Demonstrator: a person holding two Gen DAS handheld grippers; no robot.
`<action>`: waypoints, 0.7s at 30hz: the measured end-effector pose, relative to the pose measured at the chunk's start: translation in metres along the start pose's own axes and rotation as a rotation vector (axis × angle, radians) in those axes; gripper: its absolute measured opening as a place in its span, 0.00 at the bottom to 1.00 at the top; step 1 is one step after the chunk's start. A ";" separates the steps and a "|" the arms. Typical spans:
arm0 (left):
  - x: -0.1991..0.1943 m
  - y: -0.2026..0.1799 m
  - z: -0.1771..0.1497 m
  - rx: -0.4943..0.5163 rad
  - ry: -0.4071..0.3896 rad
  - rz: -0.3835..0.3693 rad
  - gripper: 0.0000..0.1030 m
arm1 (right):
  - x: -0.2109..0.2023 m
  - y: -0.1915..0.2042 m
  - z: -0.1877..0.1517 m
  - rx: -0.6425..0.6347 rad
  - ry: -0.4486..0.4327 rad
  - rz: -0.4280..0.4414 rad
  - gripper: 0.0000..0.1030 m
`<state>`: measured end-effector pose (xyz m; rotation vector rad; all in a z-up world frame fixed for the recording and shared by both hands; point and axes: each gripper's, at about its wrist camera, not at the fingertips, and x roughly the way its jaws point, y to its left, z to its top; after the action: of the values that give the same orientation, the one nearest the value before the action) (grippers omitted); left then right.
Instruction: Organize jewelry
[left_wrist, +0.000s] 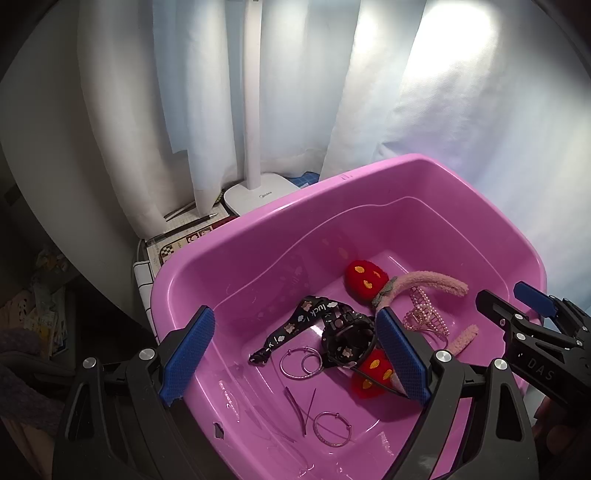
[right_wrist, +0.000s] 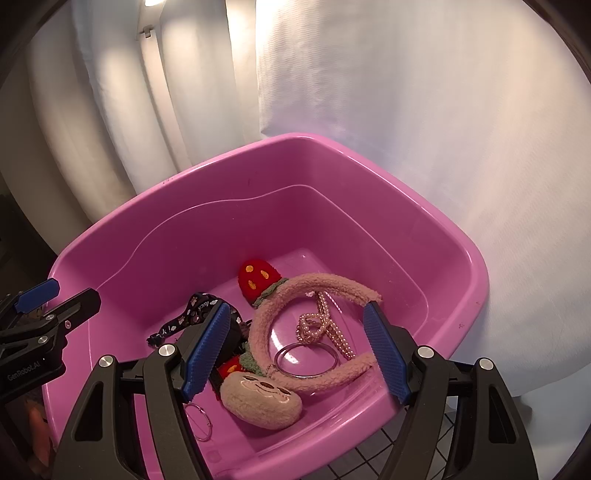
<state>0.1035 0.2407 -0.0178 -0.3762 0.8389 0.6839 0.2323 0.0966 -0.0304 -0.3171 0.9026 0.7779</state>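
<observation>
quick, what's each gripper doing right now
left gripper: open, holding nothing, above the pink tub
right gripper: open, holding nothing

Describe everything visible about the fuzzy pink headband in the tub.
The fuzzy pink headband is an open plush arc lying flat on the floor of the pink tub. Two red strawberry ornaments with green collars sit on its band. A pearl piece and a metal ring lie inside its curve. Neither gripper touches it.
</observation>
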 end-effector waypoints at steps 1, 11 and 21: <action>0.000 0.000 0.000 0.001 0.000 0.000 0.85 | 0.000 0.000 0.000 -0.001 -0.001 0.000 0.69; 0.000 0.001 0.000 0.012 -0.009 0.003 0.85 | 0.000 0.001 0.000 -0.002 0.002 0.001 0.69; 0.001 0.004 0.001 0.008 0.005 -0.013 0.85 | 0.000 0.000 0.000 -0.003 0.002 0.000 0.69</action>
<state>0.1020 0.2443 -0.0182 -0.3756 0.8435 0.6677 0.2318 0.0968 -0.0306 -0.3203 0.9034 0.7793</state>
